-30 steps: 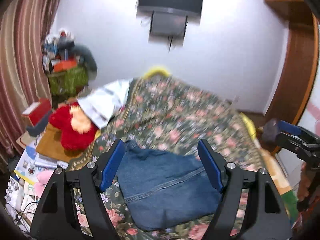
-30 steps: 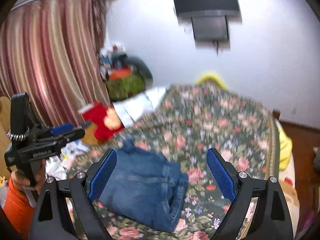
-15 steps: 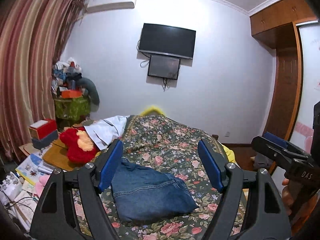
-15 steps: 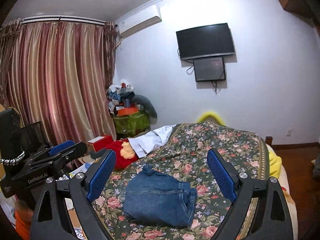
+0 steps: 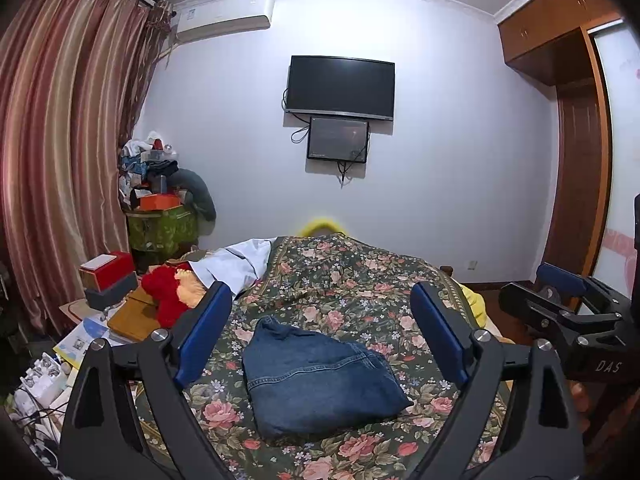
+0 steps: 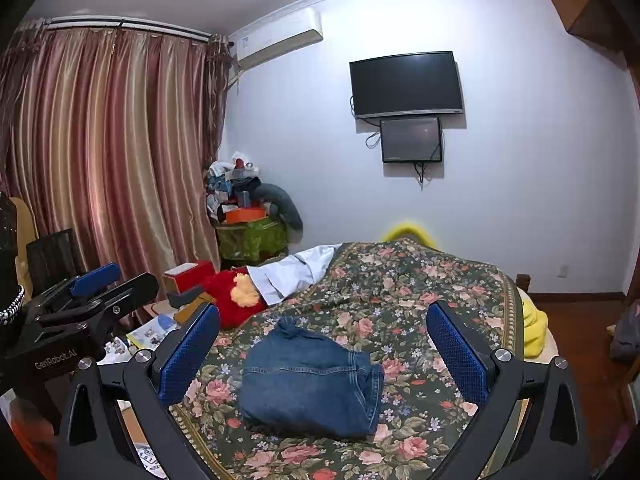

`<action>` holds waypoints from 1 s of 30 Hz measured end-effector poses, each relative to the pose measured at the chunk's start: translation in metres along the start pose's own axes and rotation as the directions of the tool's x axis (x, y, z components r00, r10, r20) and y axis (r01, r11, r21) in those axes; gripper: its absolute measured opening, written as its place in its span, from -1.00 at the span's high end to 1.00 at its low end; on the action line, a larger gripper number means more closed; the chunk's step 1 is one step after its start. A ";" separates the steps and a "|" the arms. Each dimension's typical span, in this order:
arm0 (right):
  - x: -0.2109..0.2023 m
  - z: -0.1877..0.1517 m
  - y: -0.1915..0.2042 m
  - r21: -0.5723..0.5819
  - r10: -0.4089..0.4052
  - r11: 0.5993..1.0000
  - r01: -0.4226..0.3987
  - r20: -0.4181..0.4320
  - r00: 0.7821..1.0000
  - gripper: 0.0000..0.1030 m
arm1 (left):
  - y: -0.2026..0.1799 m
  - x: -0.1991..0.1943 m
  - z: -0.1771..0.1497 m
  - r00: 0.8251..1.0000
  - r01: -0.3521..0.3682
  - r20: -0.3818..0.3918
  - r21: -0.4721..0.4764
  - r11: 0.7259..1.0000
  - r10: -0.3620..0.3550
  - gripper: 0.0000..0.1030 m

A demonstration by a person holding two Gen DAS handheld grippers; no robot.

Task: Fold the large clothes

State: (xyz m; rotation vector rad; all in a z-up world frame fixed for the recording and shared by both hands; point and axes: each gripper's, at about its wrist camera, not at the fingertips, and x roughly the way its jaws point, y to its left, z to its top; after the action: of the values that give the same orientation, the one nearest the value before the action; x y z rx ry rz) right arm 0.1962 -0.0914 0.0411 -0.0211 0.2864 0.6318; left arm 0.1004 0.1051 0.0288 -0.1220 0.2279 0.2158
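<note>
Just beyond both wide-open, empty hand-held grippers (image 5: pixel 320 332) (image 6: pixel 322 350), folded jeans (image 5: pixel 316 384) lie on the floral bedspread (image 5: pixel 360 276), red plush toy (image 5: pixel 168 292) beside.

Folded jeans (image 6: pixel 310 384) on floral bedspread (image 6: pixel 420 292); right tool (image 6: pixel 324 354) just opened wide, empty.

Bed (image 5: pixel 360 280) under floral cover, folded blue jeans (image 5: pixel 316 380) near its foot, white cloth (image 5: pixel 236 260) at far-left corner

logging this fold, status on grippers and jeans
Left hand-held gripper and right hand-held gripper open, jaws just widened, empty. Jeans folded on bedspread. Nothing in the way.
</note>
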 end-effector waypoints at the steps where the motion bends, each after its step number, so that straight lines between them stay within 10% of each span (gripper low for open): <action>1: 0.000 0.000 0.000 0.004 0.004 1.000 -0.004 -0.001 1.000 -1.00 | 0.000 0.001 0.000 1.000 -0.004 0.000 0.002 1.000 0.004 -0.78; 30: 0.006 -0.002 -0.004 0.014 0.021 1.000 -0.021 -0.015 1.000 -1.00 | 0.006 0.008 -0.009 1.000 0.021 -0.016 -0.007 1.000 -0.021 -0.86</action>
State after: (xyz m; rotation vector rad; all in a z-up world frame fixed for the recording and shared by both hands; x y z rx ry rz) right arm 0.2023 -0.0914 0.0372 -0.0093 0.3058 0.6508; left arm 0.1047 0.1109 0.0176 -0.1331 0.2416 0.1950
